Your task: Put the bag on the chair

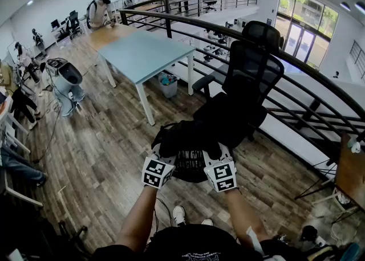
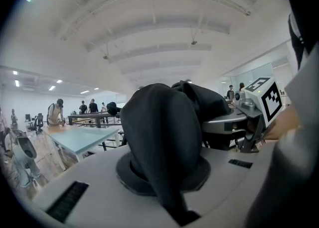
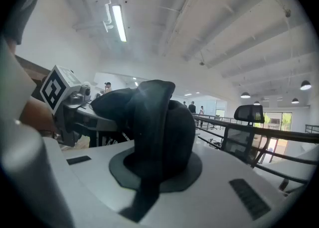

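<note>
A black bag (image 1: 188,143) hangs between my two grippers, just in front of the black mesh office chair (image 1: 246,86) and over the near edge of its seat. My left gripper (image 1: 162,153) is shut on a fold of the bag's black strap (image 2: 162,137), which fills the left gripper view. My right gripper (image 1: 220,154) is shut on the other black strap (image 3: 157,127). The two grippers stand side by side, close together. The right gripper's marker cube (image 2: 263,97) shows in the left gripper view, and the left one's cube (image 3: 56,88) in the right gripper view.
A light blue table (image 1: 142,54) stands to the chair's left with a bin (image 1: 168,86) under it. A curved black railing (image 1: 308,72) runs behind the chair. A white machine (image 1: 68,78) stands at the left. Several people stand at the far back. The floor is wood.
</note>
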Demonstrator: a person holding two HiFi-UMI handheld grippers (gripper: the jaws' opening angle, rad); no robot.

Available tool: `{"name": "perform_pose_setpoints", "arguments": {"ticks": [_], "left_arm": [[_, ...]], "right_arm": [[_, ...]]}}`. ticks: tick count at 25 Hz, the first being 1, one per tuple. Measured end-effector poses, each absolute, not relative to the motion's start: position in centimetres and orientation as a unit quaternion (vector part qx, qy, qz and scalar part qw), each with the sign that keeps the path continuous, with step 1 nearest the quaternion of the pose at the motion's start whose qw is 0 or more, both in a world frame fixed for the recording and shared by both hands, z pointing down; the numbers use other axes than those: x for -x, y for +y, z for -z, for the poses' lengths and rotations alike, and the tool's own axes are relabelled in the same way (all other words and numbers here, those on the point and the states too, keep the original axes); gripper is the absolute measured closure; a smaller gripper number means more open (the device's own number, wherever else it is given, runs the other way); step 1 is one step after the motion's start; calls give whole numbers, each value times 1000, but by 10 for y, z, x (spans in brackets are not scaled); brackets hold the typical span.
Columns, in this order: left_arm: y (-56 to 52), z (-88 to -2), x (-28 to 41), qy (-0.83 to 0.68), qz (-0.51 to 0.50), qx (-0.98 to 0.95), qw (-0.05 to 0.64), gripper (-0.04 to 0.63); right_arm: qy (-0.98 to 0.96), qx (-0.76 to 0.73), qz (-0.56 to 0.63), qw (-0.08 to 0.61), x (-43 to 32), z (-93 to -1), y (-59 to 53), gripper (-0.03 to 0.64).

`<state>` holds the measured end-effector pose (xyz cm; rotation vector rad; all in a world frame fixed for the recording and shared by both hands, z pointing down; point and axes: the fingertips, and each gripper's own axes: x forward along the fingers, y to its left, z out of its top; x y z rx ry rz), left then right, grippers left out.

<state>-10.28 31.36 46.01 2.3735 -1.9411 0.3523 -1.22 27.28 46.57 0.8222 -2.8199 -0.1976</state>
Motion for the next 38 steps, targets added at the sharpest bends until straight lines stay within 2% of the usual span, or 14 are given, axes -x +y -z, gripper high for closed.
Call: {"name": "perform_pose_setpoints", "arguments": {"ticks": [19, 38], "left_arm": [[300, -450, 102, -603, -117, -789, 1, 574], [260, -449, 151, -561, -110, -820, -12, 575]], "right_arm": [[-957, -273, 60, 79, 16, -458, 266, 586], [-945, -313, 47, 77, 62, -450, 235, 586]]}}
